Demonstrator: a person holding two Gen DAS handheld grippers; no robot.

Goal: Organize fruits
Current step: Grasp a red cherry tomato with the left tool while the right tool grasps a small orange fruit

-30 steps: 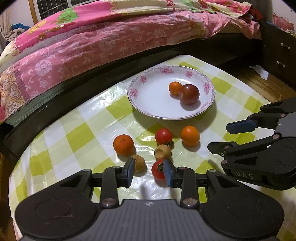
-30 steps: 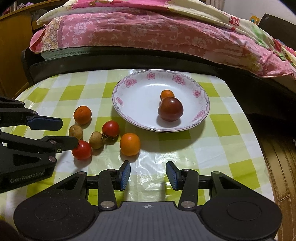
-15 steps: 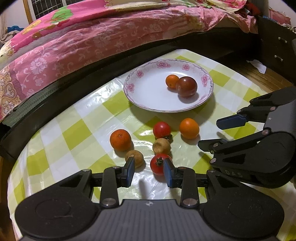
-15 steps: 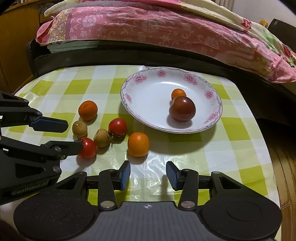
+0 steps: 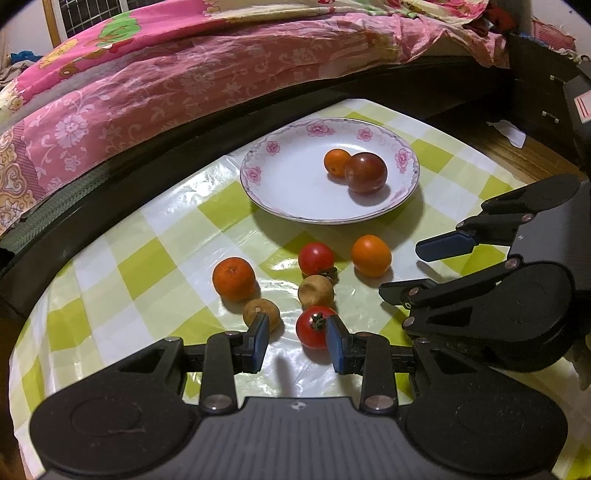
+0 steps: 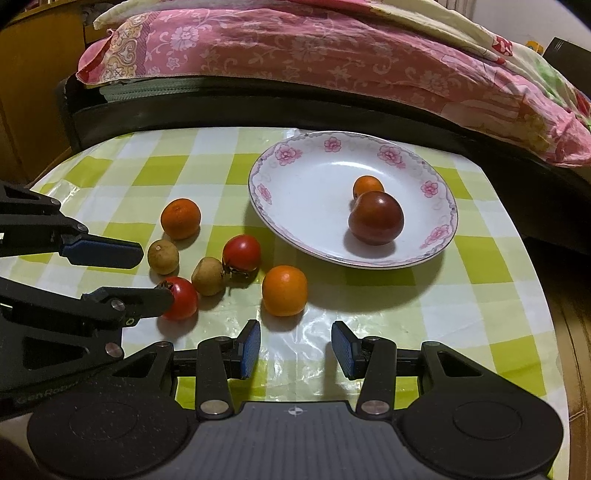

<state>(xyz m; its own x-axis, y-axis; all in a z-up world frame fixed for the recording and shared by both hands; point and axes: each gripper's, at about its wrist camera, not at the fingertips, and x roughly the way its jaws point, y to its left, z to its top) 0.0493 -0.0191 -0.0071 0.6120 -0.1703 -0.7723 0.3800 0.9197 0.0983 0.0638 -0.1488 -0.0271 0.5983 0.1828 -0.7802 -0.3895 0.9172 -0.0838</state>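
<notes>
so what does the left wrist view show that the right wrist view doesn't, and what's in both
Only the left wrist view: the right hand-held gripper from the side, a window grille top left, and a dark cabinet at right.

Only the right wrist view: the left hand-held gripper from the side, jaws apart near a red tomato, and a wooden panel at left.

Both: the floral plate holding a small orange and a dark plum, six loose fruits on the checked tablecloth, and the pink bedding.
</notes>
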